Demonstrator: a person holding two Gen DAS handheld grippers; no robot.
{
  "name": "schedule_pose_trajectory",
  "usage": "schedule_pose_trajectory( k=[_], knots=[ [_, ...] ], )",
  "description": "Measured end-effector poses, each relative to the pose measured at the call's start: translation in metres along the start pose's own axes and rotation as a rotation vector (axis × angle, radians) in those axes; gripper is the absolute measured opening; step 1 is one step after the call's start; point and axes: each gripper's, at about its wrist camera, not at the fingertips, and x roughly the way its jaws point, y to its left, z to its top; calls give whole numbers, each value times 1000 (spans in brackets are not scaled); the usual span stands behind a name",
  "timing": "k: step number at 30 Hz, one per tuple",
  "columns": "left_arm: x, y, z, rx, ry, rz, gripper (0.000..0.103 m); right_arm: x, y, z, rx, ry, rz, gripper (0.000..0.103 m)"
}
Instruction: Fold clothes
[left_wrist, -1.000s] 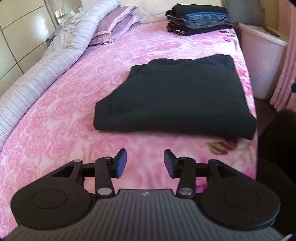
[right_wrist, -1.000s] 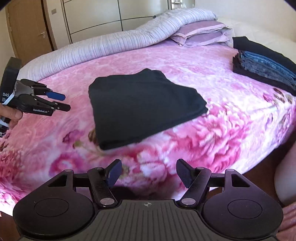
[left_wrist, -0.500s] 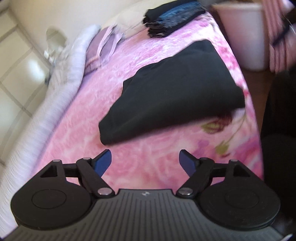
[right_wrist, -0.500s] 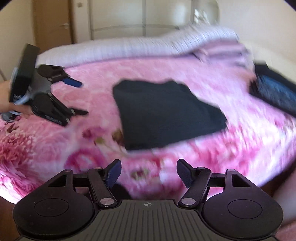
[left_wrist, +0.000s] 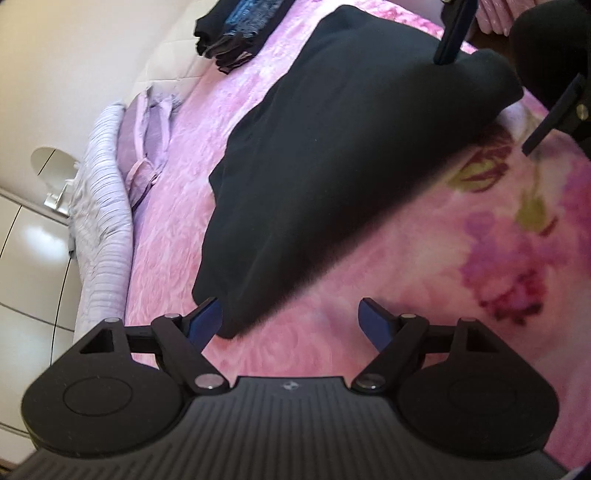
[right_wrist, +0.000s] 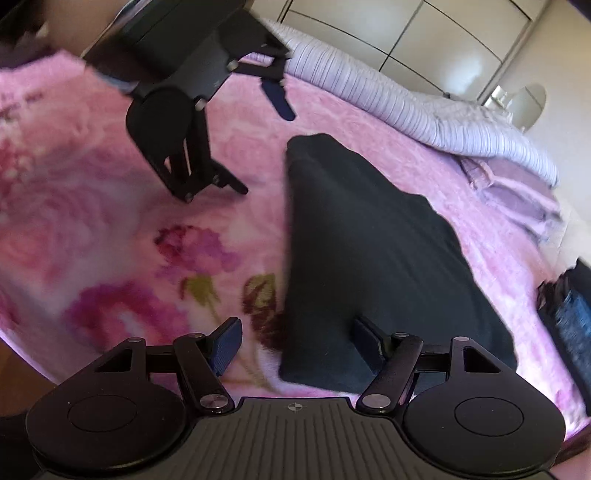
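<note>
Because the black garment (left_wrist: 351, 155) lies as a thick folded slab on the pink floral bed (left_wrist: 461, 295), a bite at only one corner could peel the top layers off the lower ones and spoil the fold; that is my judgement, not something shown. The plush bedcover could also get pinched along with the cloth if the jaws dig in too low.

The left gripper (left_wrist: 291, 319) sits low at the garment's near corner, rolled so the bed runs toward 1 o'clock, its jaws spread wide with the corner just inside the left pad (left_wrist: 205, 321). The right gripper (right_wrist: 295, 341) comes in at the opposite near corner, also tilted, jaws wide, one pad over the cloth and one over bare bed. Neither holds anything.

A stack of folded clothes (left_wrist: 236, 29) rests at 11 o'clock in the left view, well apart. Uneven lifting by the two hands would let the slab sag and slide open.
</note>
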Motion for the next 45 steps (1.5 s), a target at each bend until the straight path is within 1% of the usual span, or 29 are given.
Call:
schedule_pose_trajectory(
  k=[2,3,4,5,7,13,14,16,19,21,25,27,28,30,31,32,33,34,35,36,38,39,40,42,44,45],
  knots=[
    [5,2,1,1,-3,-12,79,8,1,-1,-34,3,-18,69],
    [6,2,2,5,-4,-13,79,12,1,-2,-51,5,-27,67],
    [7,2,2,9,-6,-13,81,16,2,-3,-68,7,-37,61],
    [8,2,3,14,-7,-11,83,19,2,-4,-85,8,-46,59],
    [10,2,3,20,-8,-10,83,27,3,-5,-119,11,-64,49],
    [8,-2,3,30,-9,-2,84,34,4,-9,-188,1,-87,39],
    [8,-2,4,33,-9,1,84,34,4,-10,-193,-2,-91,37],
    [8,-4,5,42,-14,13,84,32,0,-11,-187,-12,-83,29],
    [5,-11,9,106,-48,44,85,21,-8,-11,-154,-38,-63,24],
    [4,-17,14,173,-84,72,85,9,-20,-10,-141,-65,-61,23],
    [4,-28,33,269,-164,111,85,-23,-48,-11,-131,-90,-74,22],
    [7,-34,45,308,-191,128,85,-37,-62,-20,-136,-86,-86,22],
    [9,-38,50,329,-193,127,85,-42,-67,-25,-137,-75,-92,22],
    [15,-46,59,376,-182,124,79,-48,-75,-41,-134,-48,-99,22],
    [17,-50,62,390,-171,116,70,-49,-75,-50,-130,-34,-105,22],
    [19,-51,64,381,-155,93,57,-50,-76,-60,-127,-20,-111,22],
    [21,-52,65,371,-139,69,47,-49,-73,-70,-132,-4,-113,22],
    [23,-53,67,361,-124,46,29,-47,-69,-78,-139,5,-116,22],
    [25,-54,69,350,-108,23,21,-45,-63,-83,-148,9,-126,22],
    [26,-54,71,337,-95,4,19,-43,-53,-86,-157,11,-162,24],
    [25,-48,74,276,-84,-22,15,-39,-34,-92,-175,13,-233,38],
    [24,-43,76,235,-80,-40,14,-37,-24,-91,-179,-2,-246,54],
    [22,-36,78,200,-79,-56,14,-34,-18,-89,-183,-20,-238,64],
    [20,-26,84,159,-75,-78,14,-28,-6,-85,-192,-55,-225,68],
    [18,-19,89,131,-73,-94,14,-11,2,-77,-239,-49,-262,68],
    [17,-16,91,121,-74,-99,14,0,4,-75,-258,-24,-278,68]
  ],
)
